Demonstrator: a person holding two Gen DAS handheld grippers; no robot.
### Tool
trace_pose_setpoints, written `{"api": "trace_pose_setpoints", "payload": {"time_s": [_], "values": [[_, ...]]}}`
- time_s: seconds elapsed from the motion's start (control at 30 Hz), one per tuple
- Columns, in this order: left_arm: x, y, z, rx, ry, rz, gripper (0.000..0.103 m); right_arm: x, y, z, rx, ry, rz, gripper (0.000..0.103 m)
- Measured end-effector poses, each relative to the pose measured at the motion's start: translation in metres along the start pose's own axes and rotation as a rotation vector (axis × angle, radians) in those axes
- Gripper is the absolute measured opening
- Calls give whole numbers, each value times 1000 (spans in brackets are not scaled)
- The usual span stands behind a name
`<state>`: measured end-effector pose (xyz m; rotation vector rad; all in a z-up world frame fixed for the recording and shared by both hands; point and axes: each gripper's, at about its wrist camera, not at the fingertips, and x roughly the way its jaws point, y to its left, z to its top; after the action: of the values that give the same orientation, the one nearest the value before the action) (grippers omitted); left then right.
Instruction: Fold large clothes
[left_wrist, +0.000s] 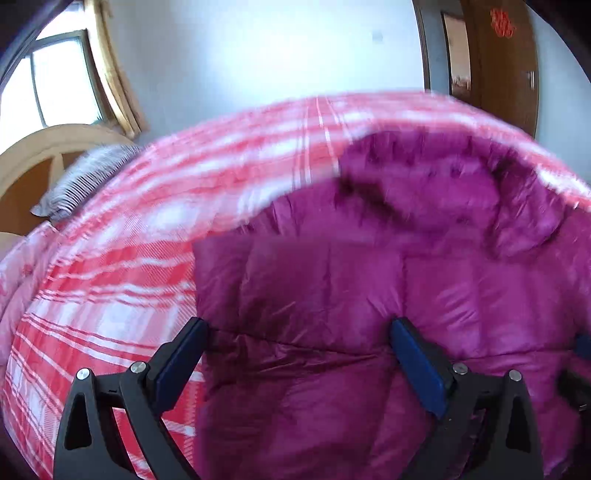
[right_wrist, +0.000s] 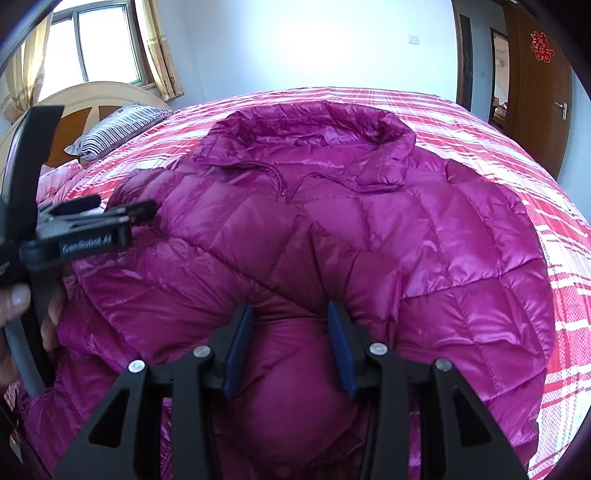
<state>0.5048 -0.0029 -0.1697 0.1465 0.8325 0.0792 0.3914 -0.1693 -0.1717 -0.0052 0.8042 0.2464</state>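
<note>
Barely begun: magenta puffer jacket (right_wrist: 332, 229) spread front-up on the plaid bed (right_wrist: 535, 206), collar at twelve o'clock, both sleeves unfolded; left gripper (left_wrist: 299, 354) with jaws wide over the hem, right gripper (right_wrist: 291, 339) with jaws pinching a fabric ridge.

Bright daylight comes from a window (right_wrist: 99, 48) at far left, blown out to white in both views. The left wrist view is smeared with motion blur, worst across the far bedspread (left_wrist: 229, 155). The right wrist view is sharp, with glossy highlights on the purple jacket (right_wrist: 424, 240). Fisheye distortion bends every edge, and the corners fall dark.
</note>
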Motion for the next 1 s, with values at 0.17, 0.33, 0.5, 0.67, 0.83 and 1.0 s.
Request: {"api": "trace_pose_setpoints", "payload": {"time_s": [0.17, 0.33, 0.5, 0.67, 0.83, 1.0], "values": [[5, 9, -4, -58, 0, -35, 102, 0, 1, 0, -3, -2, -2, 44], [4, 7, -6, -53, -13, -18, 102, 0, 5, 1, -23, 8, -18, 45], [4, 6, -8, -60, -22, -22, 102, -23, 13, 17, -11, -10, -42, 45], [1, 9, -11, -70, -19, -24, 102, -19, 38, 37, -20, -19, 10, 46], [-25, 37, -27, -187, -18, -110, 102, 16, 38, 16, -52, 34, 13, 46], [-80, 45, -18, -226, -147, -103, 102, 15, 30, 12, -30, 27, 31, 47]]}}
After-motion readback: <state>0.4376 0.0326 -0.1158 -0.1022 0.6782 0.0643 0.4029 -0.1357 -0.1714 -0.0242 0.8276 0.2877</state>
